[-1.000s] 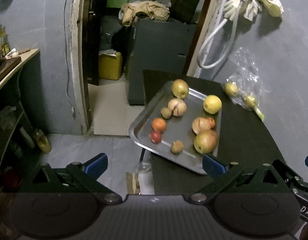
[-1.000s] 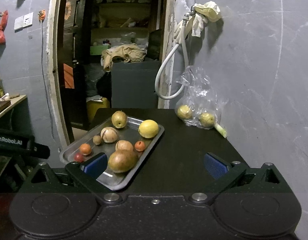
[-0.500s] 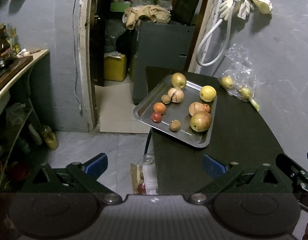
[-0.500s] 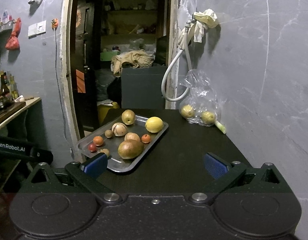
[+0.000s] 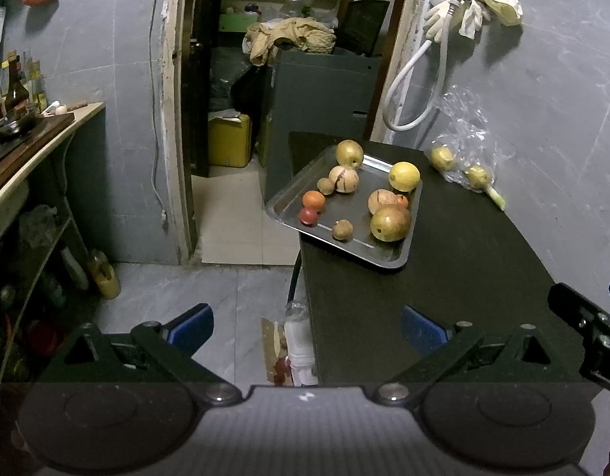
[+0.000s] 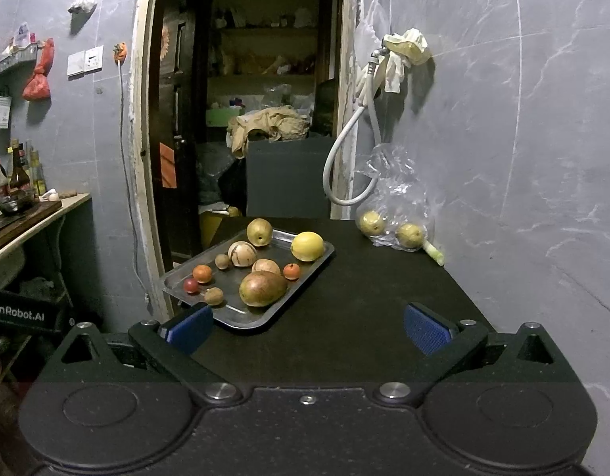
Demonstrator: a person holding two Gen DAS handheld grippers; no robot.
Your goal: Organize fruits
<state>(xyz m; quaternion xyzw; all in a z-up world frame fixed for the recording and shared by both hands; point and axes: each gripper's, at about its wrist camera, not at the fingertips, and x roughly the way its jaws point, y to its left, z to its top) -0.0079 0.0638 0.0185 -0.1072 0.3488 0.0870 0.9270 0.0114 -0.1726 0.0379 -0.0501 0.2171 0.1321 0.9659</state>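
The left black hand-held gripper with blue finger pads is held level, its jaws spread wide apart with nothing between them. The right black hand-held gripper with blue pads is likewise spread wide and empty; part of it shows at the edge of the left wrist view.

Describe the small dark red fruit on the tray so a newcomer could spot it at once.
Find the black table with the metal tray overhanging its left edge. The small dark red fruit lies near the tray's left corner, just beside a slightly larger orange fruit. It is the tray's smallest, darkest-red piece; the others are orange, yellow, green or brown.
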